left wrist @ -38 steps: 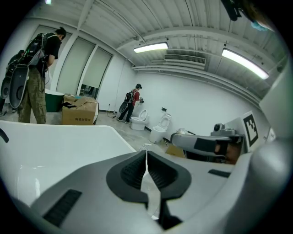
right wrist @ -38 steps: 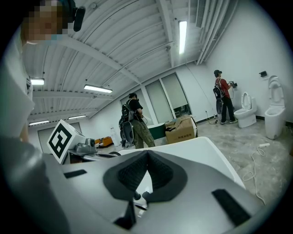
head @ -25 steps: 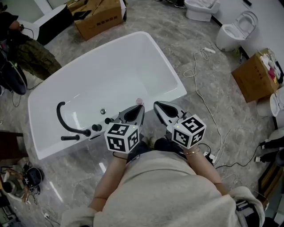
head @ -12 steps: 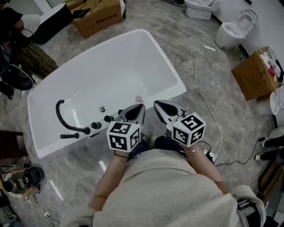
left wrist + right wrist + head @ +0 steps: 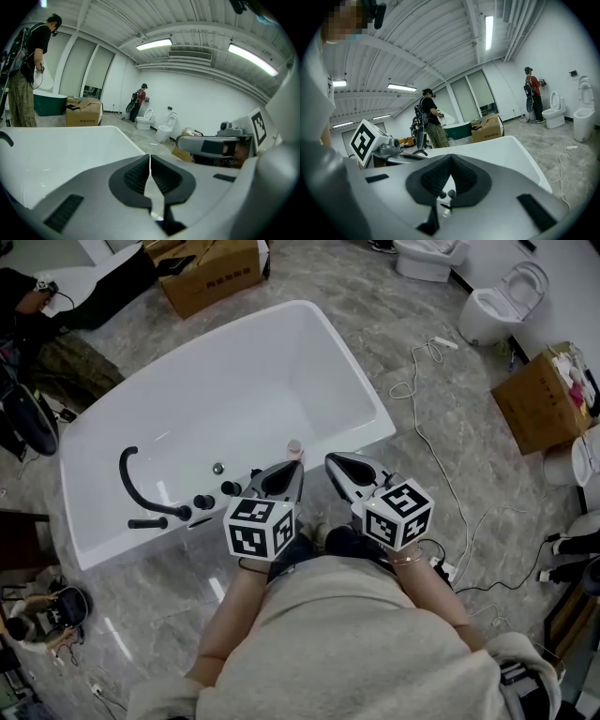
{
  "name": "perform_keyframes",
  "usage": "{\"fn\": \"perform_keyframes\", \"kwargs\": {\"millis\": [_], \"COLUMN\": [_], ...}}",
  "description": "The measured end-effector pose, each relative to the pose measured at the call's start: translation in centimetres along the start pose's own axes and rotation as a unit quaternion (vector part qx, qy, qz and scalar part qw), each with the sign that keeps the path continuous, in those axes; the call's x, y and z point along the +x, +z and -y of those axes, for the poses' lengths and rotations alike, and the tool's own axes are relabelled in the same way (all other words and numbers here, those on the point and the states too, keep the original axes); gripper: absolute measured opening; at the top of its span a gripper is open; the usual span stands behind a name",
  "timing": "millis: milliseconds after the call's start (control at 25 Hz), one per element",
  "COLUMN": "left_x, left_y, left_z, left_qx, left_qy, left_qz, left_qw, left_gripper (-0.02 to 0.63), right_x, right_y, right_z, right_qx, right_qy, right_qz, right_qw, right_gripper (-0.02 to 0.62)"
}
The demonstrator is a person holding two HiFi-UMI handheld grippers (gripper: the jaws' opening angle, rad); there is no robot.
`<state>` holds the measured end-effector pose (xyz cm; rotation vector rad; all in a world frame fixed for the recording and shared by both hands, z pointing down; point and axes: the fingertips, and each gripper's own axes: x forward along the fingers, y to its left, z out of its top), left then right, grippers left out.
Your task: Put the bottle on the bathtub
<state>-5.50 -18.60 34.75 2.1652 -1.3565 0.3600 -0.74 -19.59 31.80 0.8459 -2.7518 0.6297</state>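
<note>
The white bathtub (image 5: 234, 381) lies ahead of me on the marble floor. A small bottle with a pink cap (image 5: 294, 448) stands on the tub's near rim, just past the tip of my left gripper (image 5: 292, 470), and its body is mostly hidden. That gripper is shut with nothing between its jaws, as the left gripper view (image 5: 150, 158) shows above the tub (image 5: 70, 150). My right gripper (image 5: 334, 463) hovers beside it over the floor, also shut and empty (image 5: 451, 158). The tub rim (image 5: 506, 150) shows beyond it.
A black faucet (image 5: 136, 491) and knobs (image 5: 202, 502) sit on the tub's near-left deck. Cardboard boxes (image 5: 214, 273) (image 5: 544, 399), toilets (image 5: 497, 301) and a white cable (image 5: 427, 399) lie around. A person (image 5: 42, 343) stands at the far left.
Both grippers stay put and shut. The person at the far left has shifted a little.
</note>
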Motion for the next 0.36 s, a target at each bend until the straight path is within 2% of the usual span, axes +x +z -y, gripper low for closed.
{"fn": "perform_keyframes", "kwargs": {"millis": [360], "left_x": [-0.65], "left_y": [0.02], "left_z": [-0.08], "left_qx": [0.0], "left_qy": [0.013], "left_qz": [0.003], "left_qw": [0.9999], "left_gripper": [0.008], "right_x": [-0.16], "right_y": [-0.27], "right_z": [-0.2], "right_qx": [0.002], "right_qy": [0.002], "right_qz": [0.001], "right_qw": [1.0], "right_gripper": [-0.002]}}
